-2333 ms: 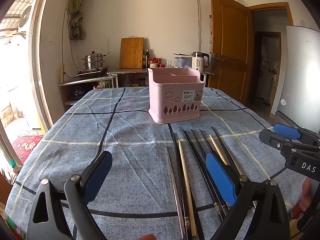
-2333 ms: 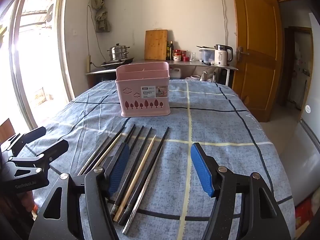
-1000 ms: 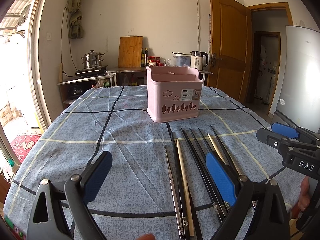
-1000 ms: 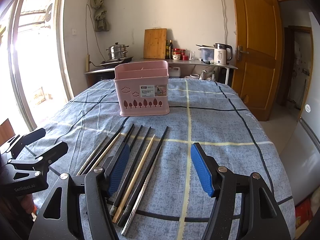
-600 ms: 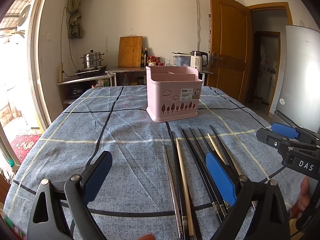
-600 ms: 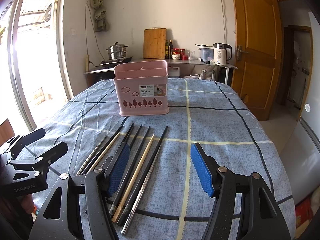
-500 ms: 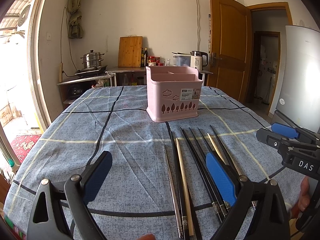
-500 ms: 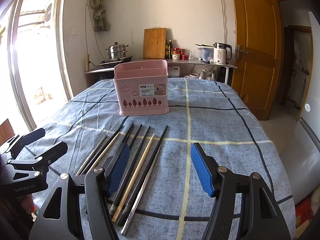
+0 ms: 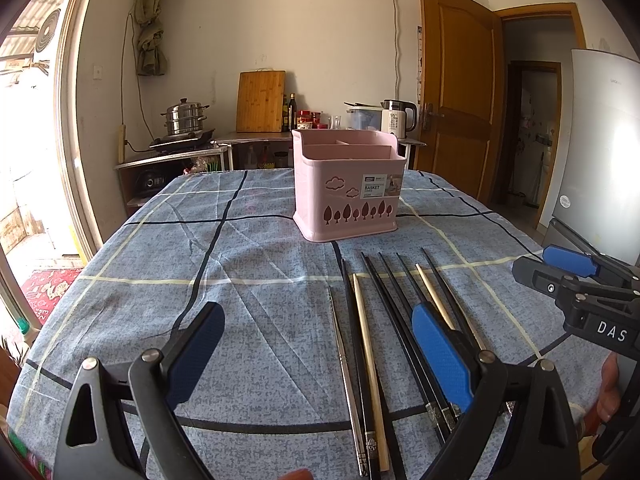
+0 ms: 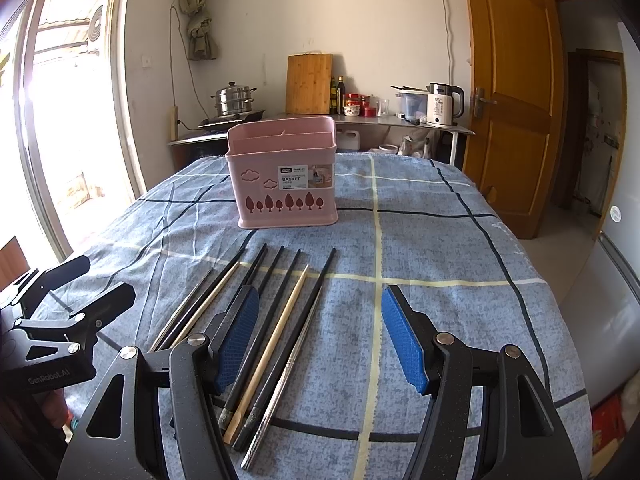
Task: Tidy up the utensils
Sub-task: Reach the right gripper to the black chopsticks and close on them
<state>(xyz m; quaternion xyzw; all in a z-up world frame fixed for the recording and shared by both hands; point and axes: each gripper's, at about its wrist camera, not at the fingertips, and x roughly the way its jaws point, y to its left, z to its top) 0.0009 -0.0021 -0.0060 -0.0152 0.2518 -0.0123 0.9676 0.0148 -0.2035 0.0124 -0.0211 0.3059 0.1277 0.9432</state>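
We judge that we are at the start: nothing is picked up. Nearest us, the left tool [image 9: 316, 356] and the right tool [image 10: 320, 338] both hover spread wide and empty above the counter [image 9: 256, 264], which wears a blue checked cloth. Just beyond the pads, the row of loose chopsticks [image 10: 276, 320], black, pale wooden and silver metal, lies side by side pointing toward 12 o'clock. Farther at 12 o'clock stands the pink plastic divided utensil basket [image 10: 284, 184], upright and, as far as we see, empty.

Next, we think, one tool must drop over a single stick and close across its thin shaft.

The right view shows the silver stick's [image 10: 286, 368] blunt end; the left view shows the grey refrigerator [image 9: 604, 152] at 3 o'clock.
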